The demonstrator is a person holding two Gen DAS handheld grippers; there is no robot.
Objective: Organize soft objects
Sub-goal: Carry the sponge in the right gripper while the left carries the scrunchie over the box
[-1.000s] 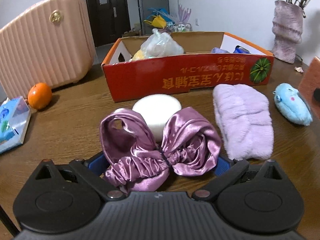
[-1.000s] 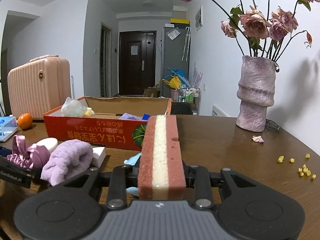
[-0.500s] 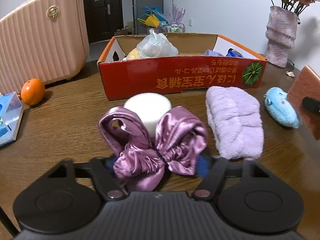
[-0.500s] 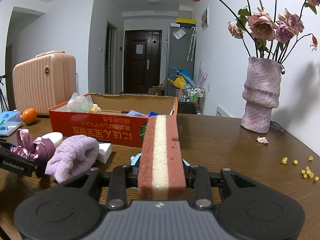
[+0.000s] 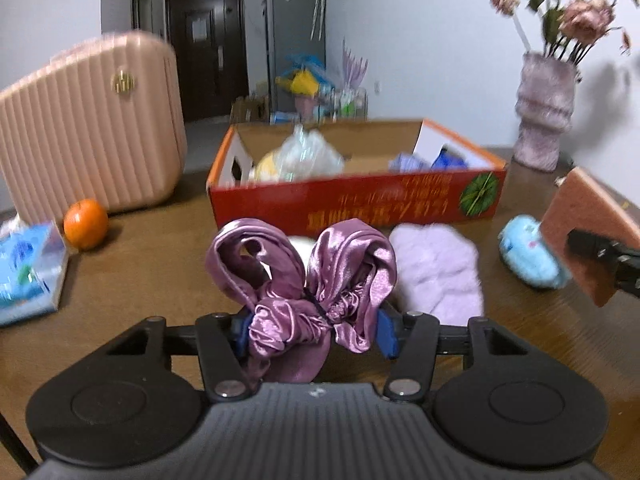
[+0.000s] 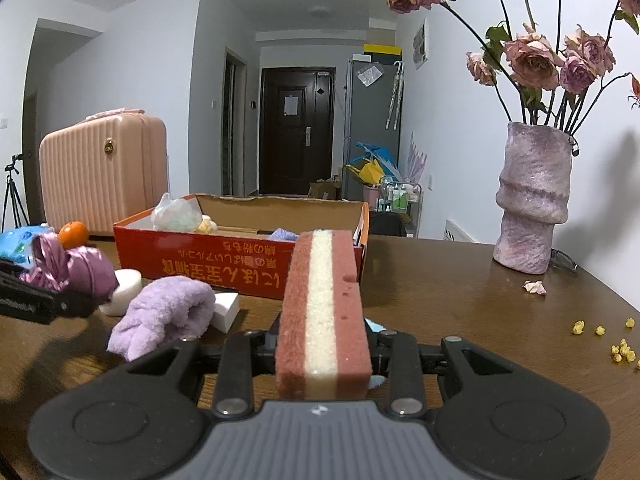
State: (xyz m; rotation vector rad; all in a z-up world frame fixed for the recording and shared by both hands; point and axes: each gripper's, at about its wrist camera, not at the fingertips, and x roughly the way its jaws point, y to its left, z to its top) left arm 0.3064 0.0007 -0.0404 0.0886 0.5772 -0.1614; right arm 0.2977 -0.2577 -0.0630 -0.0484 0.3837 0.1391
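My left gripper (image 5: 312, 330) is shut on a purple satin bow scrunchie (image 5: 300, 272) and holds it above the table; it also shows in the right wrist view (image 6: 64, 268). My right gripper (image 6: 324, 344) is shut on a brown-and-cream layered sponge (image 6: 322, 304), also seen in the left wrist view (image 5: 588, 236). An open red cardboard box (image 5: 360, 204) stands ahead, holding a plastic bag (image 5: 308, 152) and blue items. A lilac fluffy cloth (image 5: 436, 272), a white round pad (image 6: 124, 284) and a blue plush toy (image 5: 528, 252) lie in front of the box.
A pink suitcase (image 5: 88, 128) stands at the back left, with an orange (image 5: 85, 223) and a blue tissue pack (image 5: 28, 272) near it. A vase of dried roses (image 6: 532, 200) stands at the right. A white block (image 6: 226, 308) lies by the cloth. Yellow crumbs (image 6: 600, 336) lie at the right.
My left gripper has closed on the scrunchie and lifted it off the table. My right gripper has risen slightly with the sponge.
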